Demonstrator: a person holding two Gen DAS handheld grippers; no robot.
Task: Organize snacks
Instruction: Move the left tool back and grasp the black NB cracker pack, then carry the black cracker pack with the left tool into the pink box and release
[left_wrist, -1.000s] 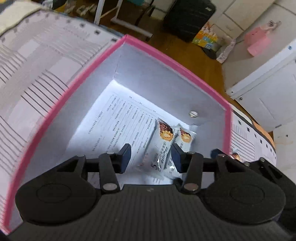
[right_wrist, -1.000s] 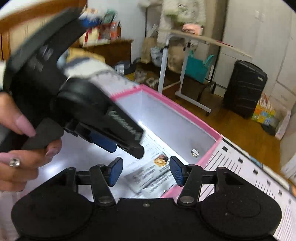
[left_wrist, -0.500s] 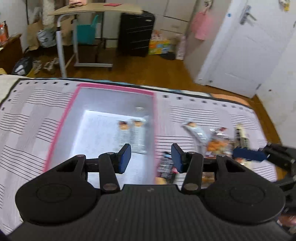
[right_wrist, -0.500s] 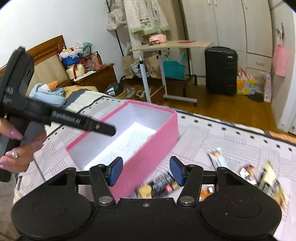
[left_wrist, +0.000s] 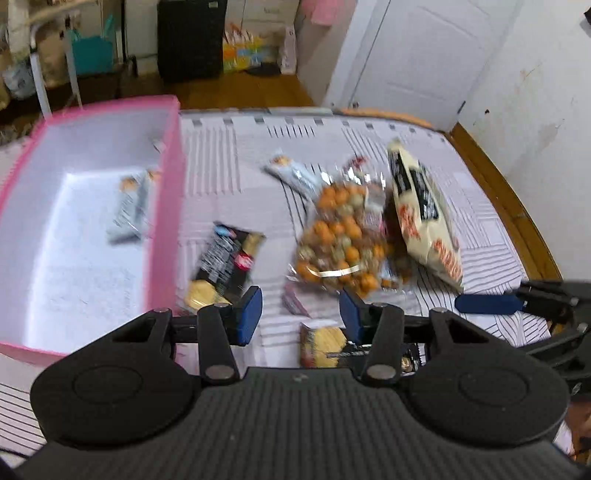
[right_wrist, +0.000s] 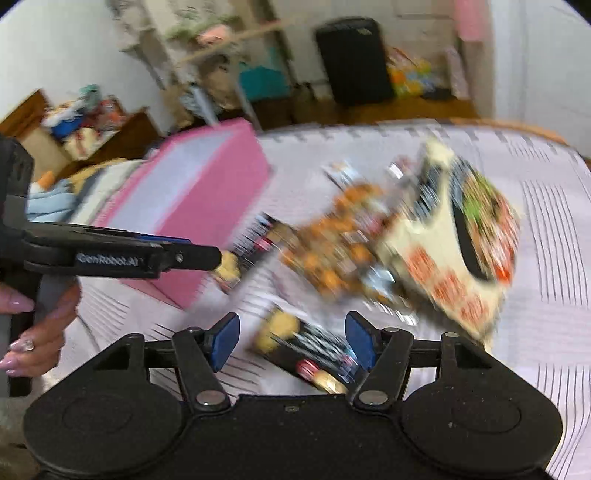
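Note:
A pink box (left_wrist: 168, 206) stands on the striped bedspread at the left, with two white snack bars (left_wrist: 129, 206) inside. Loose snacks lie to its right: a black and yellow packet (left_wrist: 225, 258), a clear bag of orange balls (left_wrist: 336, 236), a cream bag (left_wrist: 424, 218), a white bar (left_wrist: 295, 173) and a second black packet (right_wrist: 317, 354). My left gripper (left_wrist: 299, 314) is open and empty above the snacks. My right gripper (right_wrist: 291, 343) is open, just over the second black packet, and empty. The pink box also shows in the right wrist view (right_wrist: 207, 199).
The bed's wooden edge (left_wrist: 509, 199) runs along the right, with a white wall and door (left_wrist: 406, 55) behind. A black suitcase (left_wrist: 190, 38) and a folding table stand on the floor beyond the bed. The left gripper (right_wrist: 147, 254) reaches in from the left in the right wrist view.
My left gripper has pulled out of the pink box and swung right over the loose snacks. My right gripper has moved right and lower towards the snack pile.

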